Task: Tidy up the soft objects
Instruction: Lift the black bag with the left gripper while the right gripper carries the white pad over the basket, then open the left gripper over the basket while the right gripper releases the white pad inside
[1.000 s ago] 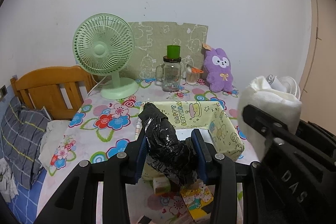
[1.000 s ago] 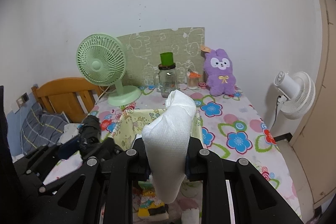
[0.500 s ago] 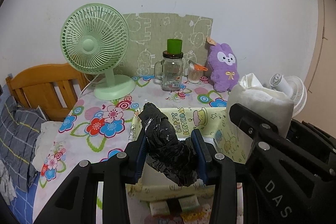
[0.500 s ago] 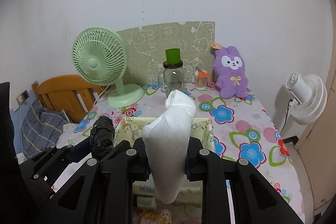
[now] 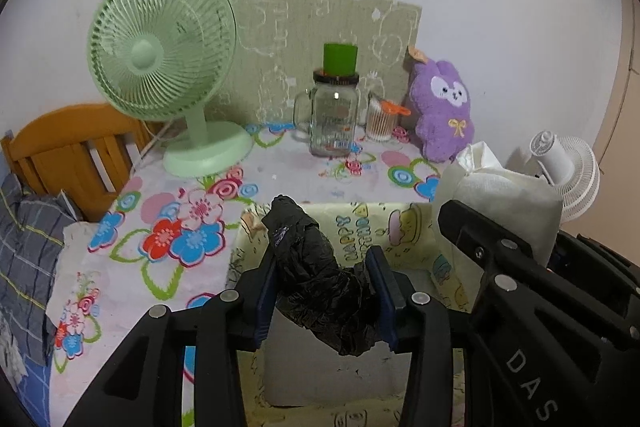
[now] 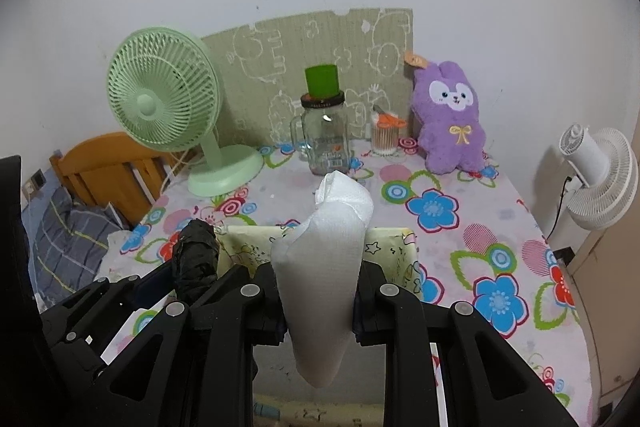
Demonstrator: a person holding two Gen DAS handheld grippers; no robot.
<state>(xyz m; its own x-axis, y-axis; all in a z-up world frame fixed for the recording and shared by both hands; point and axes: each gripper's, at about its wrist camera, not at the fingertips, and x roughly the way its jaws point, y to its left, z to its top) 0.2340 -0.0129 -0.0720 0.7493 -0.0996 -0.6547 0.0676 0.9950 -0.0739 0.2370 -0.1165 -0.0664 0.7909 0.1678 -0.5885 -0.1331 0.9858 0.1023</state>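
My left gripper (image 5: pixel 326 291) is shut on a crumpled black plastic bag (image 5: pixel 316 275) and holds it over the yellow patterned fabric box (image 5: pixel 360 227). My right gripper (image 6: pixel 318 303) is shut on a folded white cloth (image 6: pixel 324 267) and holds it over the same box (image 6: pixel 394 251), close beside the left one. The white cloth also shows at the right of the left wrist view (image 5: pixel 500 203), and the black bag at the left of the right wrist view (image 6: pixel 196 255). The box floor (image 5: pixel 332 367) is white.
A green desk fan (image 5: pixel 168 75), a glass jar mug with a green cap (image 5: pixel 334 115), a cotton swab jar (image 5: pixel 380 119) and a purple plush rabbit (image 6: pixel 450 119) stand along the back wall. A wooden headboard (image 5: pixel 68 147) lies left, a white fan (image 6: pixel 600 179) right.
Both grippers have moved forward over the table with their loads still held. The box now lies directly below them, and the back-wall objects look nearer.
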